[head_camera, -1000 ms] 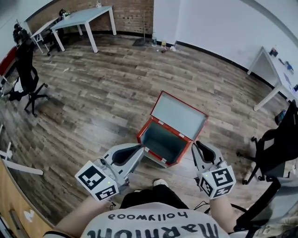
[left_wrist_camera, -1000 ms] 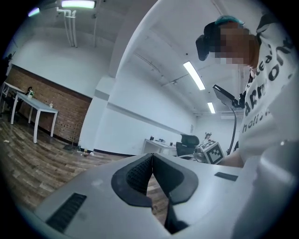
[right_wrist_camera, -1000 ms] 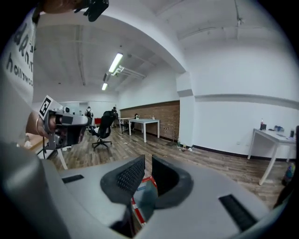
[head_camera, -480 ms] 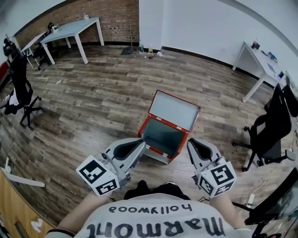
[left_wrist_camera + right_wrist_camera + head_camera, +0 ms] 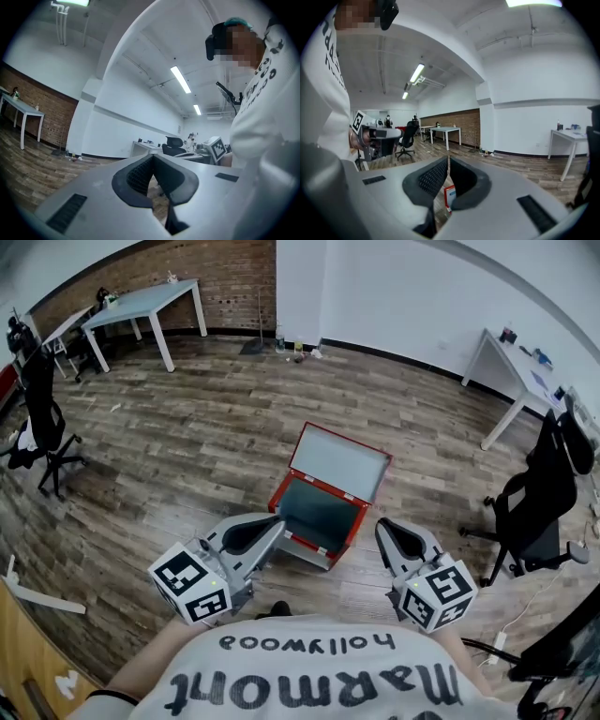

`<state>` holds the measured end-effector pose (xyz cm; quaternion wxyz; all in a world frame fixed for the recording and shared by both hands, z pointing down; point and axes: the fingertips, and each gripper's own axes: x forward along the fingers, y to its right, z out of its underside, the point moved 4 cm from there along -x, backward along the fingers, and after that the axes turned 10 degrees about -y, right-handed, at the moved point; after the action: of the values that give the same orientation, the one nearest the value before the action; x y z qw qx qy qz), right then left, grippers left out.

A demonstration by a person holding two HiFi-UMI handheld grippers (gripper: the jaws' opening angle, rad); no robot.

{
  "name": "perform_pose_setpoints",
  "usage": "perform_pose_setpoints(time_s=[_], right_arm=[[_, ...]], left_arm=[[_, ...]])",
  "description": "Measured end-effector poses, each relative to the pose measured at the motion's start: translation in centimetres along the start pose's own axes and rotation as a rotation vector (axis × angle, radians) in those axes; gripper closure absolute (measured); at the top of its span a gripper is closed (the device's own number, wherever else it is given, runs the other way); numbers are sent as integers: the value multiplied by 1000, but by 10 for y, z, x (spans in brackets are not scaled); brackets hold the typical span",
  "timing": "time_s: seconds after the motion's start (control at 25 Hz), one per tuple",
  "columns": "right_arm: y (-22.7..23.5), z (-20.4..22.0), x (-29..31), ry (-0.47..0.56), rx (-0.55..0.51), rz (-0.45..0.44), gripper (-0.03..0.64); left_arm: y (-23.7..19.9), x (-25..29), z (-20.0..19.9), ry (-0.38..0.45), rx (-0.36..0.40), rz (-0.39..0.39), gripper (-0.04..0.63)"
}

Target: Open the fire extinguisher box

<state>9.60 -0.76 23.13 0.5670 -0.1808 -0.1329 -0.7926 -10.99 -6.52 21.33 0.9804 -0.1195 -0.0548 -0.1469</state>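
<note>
1. Our left hand-held gripper (image 5: 278, 520) is clenched, empty.
2. Our right hand-held gripper (image 5: 380, 525) has just been closing, nothing between its jaws.
3. The box (image 5: 319, 517) sits open on the floor (image 5: 187, 437) near both, lid (image 5: 339, 465) up.

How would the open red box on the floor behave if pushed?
The red box looks empty and thin-walled, so probably light, likely to slide on the wood floor. Its raised lid may swing or tip it backward.

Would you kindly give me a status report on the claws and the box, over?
Left claw shut, empty. Right claw just closing, nothing between. Box open, lid up, both claws clear of it. Nothing in the way.
</note>
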Motion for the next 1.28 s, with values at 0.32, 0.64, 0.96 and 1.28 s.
perform_pose_setpoints(time_s=[0.32,0.64,0.96,1.28], right_arm=[[19,16,-19,-49,15,-17,595],[18,30,-9,-120,-132,4,595],[21,32,-3,-143,-114,12,600],[24,30,2,-136,-124,31,607]], left_arm=[[9,15,6,-18,-33,-24,591],[14,30,30,-86,-68,-6,590],[4,25,24,-79,-66,-31,591],[-2,23,26,-84,-57,-51,589]])
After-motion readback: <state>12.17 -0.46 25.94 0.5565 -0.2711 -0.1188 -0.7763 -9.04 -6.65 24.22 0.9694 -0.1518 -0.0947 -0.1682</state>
